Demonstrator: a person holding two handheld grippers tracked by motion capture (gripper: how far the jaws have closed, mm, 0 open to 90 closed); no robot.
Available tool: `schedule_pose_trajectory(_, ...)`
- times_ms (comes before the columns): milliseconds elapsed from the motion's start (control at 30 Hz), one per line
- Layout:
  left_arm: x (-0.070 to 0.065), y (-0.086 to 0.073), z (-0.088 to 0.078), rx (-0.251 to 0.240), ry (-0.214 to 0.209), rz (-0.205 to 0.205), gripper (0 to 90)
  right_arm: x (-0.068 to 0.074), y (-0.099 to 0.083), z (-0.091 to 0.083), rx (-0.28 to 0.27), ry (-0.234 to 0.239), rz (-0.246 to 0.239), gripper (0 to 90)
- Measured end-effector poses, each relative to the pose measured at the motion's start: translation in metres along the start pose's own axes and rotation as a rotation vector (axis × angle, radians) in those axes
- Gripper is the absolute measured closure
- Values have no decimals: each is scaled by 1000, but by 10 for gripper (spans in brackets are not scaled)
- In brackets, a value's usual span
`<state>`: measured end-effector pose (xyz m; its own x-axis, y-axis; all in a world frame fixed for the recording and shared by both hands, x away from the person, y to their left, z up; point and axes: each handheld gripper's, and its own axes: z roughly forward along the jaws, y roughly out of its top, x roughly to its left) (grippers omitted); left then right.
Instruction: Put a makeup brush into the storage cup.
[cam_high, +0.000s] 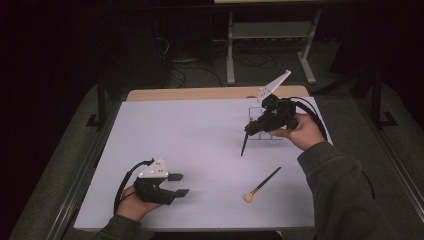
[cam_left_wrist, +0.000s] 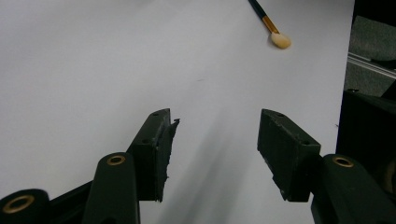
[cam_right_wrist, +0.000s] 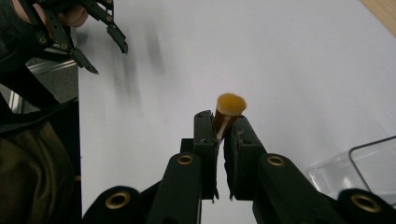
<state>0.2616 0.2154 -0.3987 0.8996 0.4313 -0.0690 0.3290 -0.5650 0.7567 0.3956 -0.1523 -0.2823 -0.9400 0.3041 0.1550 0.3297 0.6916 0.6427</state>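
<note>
The right gripper (cam_high: 252, 129) pinches a brush (cam_right_wrist: 229, 108) near its tuft, the handle hanging down toward the mat (cam_high: 200, 130), just beside the clear box (cam_high: 260, 111). A second brush (cam_high: 261, 186) lies on the mat nearer the person. The left gripper (cam_high: 178, 184) rests spread and empty, well apart from the box

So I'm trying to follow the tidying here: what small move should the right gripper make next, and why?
Probably carry the held brush the short way over the clear container beside it. The right gripper is shut on the brush with its handle hanging down above the white table, and the container sits right by that hand.
</note>
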Motion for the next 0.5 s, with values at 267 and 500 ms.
schedule_pose_trajectory(267,4,-2,-5,-18,5,-11,429,-16,4,-15,-15,-37,26,828)
schedule_pose_trajectory(500,6,-4,-7,-23,4,-23,417,-26,7,-22,-23,-59,41,828)
